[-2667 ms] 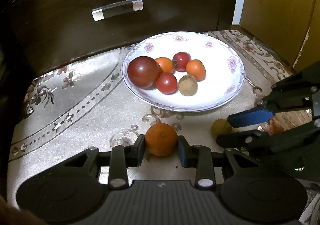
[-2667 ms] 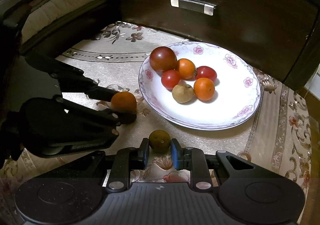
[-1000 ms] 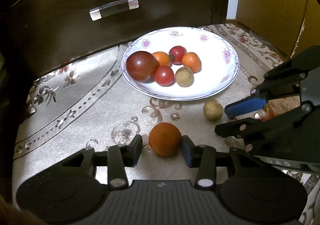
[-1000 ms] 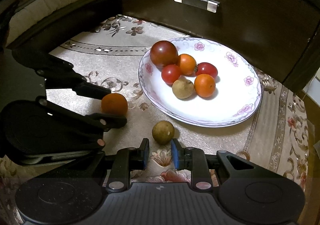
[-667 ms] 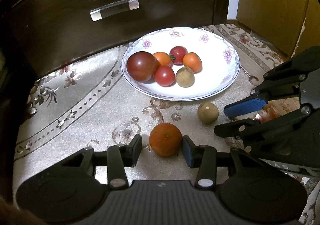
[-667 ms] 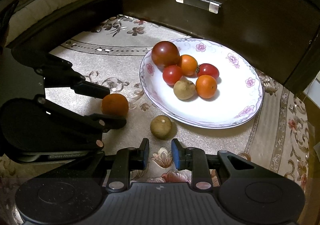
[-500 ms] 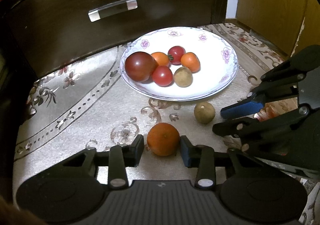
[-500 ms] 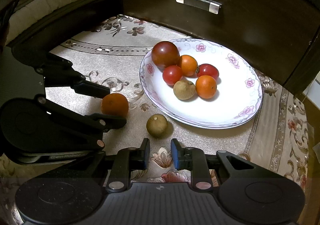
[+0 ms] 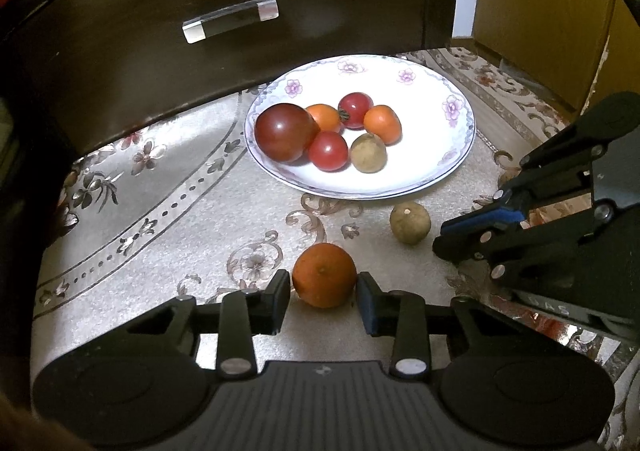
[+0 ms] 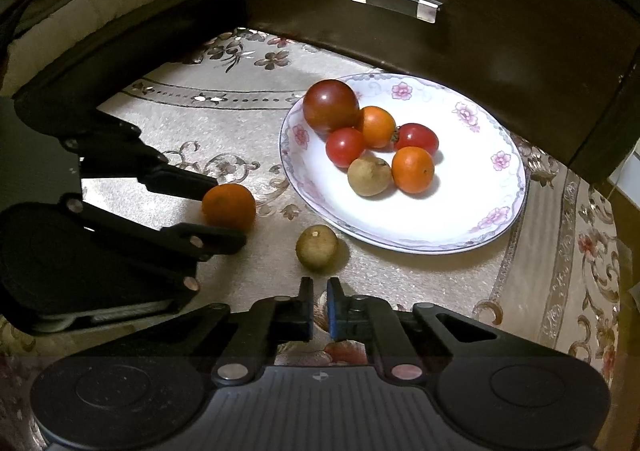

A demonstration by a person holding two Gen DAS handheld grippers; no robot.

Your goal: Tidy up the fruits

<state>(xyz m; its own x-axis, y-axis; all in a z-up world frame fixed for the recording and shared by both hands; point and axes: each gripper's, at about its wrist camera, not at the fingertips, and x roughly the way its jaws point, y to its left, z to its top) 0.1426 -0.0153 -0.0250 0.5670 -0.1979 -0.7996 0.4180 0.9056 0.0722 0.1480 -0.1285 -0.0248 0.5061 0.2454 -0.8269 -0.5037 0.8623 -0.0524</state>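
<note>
A white flowered plate (image 9: pixel 452 155) (image 10: pixel 480 219) holds a large dark tomato (image 9: pixel 285 131), small red and orange tomatoes and a brown longan (image 9: pixel 368 153). An orange tangerine (image 9: pixel 324 281) (image 10: pixel 229 207) lies on the cloth between the fingers of my left gripper (image 9: pixel 323 301), which is open around it with small gaps on both sides. A second brown longan (image 9: pixel 410 222) (image 10: pixel 317 247) lies loose on the cloth just ahead of my right gripper (image 10: pixel 319 305), whose jaws are nearly together and empty.
A dark wooden drawer front with a metal handle (image 9: pixel 230 19) (image 10: pixel 396 2) stands right behind the plate. A patterned beige cloth (image 9: pixel 168 211) covers the surface. A wooden panel (image 9: pixel 536 11) stands at the far right.
The right gripper let the longan go; it rolled a little left on the cloth, and the right jaws have closed up empty behind it. The left gripper still straddles the tangerine.
</note>
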